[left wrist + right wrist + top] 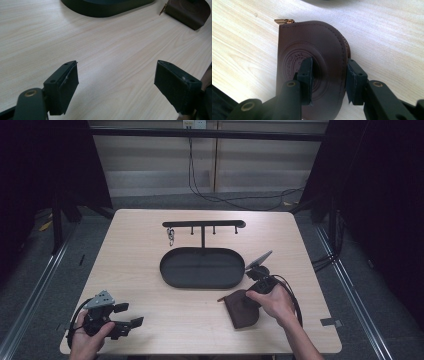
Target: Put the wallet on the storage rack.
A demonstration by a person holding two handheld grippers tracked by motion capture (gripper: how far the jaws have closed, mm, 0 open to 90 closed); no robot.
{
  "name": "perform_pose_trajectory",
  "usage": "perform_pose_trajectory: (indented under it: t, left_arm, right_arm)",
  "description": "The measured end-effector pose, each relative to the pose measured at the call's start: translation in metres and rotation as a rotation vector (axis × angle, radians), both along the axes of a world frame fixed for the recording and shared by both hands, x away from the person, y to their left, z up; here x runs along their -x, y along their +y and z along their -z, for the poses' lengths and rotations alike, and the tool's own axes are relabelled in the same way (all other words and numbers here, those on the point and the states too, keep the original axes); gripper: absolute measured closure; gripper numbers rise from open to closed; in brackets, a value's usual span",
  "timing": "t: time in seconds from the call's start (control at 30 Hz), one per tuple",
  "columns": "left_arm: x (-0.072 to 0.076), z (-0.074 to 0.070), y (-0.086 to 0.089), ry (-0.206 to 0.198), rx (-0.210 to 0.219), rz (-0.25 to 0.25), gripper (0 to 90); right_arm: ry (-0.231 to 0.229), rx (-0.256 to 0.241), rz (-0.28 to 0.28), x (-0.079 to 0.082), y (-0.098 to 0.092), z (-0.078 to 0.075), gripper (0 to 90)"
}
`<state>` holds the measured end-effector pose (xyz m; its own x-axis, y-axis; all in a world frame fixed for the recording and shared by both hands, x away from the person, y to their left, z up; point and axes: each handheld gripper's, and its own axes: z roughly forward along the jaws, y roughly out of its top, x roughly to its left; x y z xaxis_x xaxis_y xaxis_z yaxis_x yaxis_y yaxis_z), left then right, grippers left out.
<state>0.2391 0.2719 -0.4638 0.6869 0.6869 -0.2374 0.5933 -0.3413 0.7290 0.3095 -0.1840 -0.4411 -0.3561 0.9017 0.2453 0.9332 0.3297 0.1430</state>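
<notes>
I note the tray (202, 267) at the table's (140, 250) centre, with the hook rack (203, 224) standing at its far edge and a key ring (171, 236) hanging at the rack's left end. The pouch (242, 308) lies near and right of the tray. My right gripper (258, 285) sits at the pouch; my left gripper (127, 315) rests near-left, well apart.
</notes>
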Motion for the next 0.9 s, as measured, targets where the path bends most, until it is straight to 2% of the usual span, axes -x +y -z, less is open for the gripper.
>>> perform_pose_trajectory:
  t: [0.2, 0.4, 0.47, 0.57, 0.8, 0.9]
  left_arm:
    - [0.0, 0.0, 0.0, -0.001, -0.01, -0.004, 19.1]
    - [0.0, 0.0, 0.0, -0.001, -0.013, -0.005, 19.1]
    - [-0.001, 0.001, -0.001, 0.006, -0.02, -0.003, 19.1]
    - [0.0, 0.001, -0.001, 0.004, -0.023, -0.005, 19.1]
    - [-0.001, 0.001, -0.001, 0.006, -0.021, -0.006, 19.1]
    - [-0.001, 0.001, -0.001, 0.005, -0.023, -0.002, 19.1]
  right_arm:
    - [0.004, -0.005, -0.007, -0.002, 0.0, -0.003, 65.4]
    - [-0.012, -0.006, -0.02, -0.002, 0.0, -0.01, 70.4]
    - [-0.028, -0.037, -0.016, -0.002, -0.001, -0.014, 75.7]
    - [-0.022, -0.01, -0.025, -0.002, -0.001, -0.018, 76.8]
    - [-0.039, -0.018, -0.022, -0.003, -0.003, -0.028, 82.6]
    - [-0.044, 0.011, -0.027, -0.003, -0.003, -0.035, 83.4]
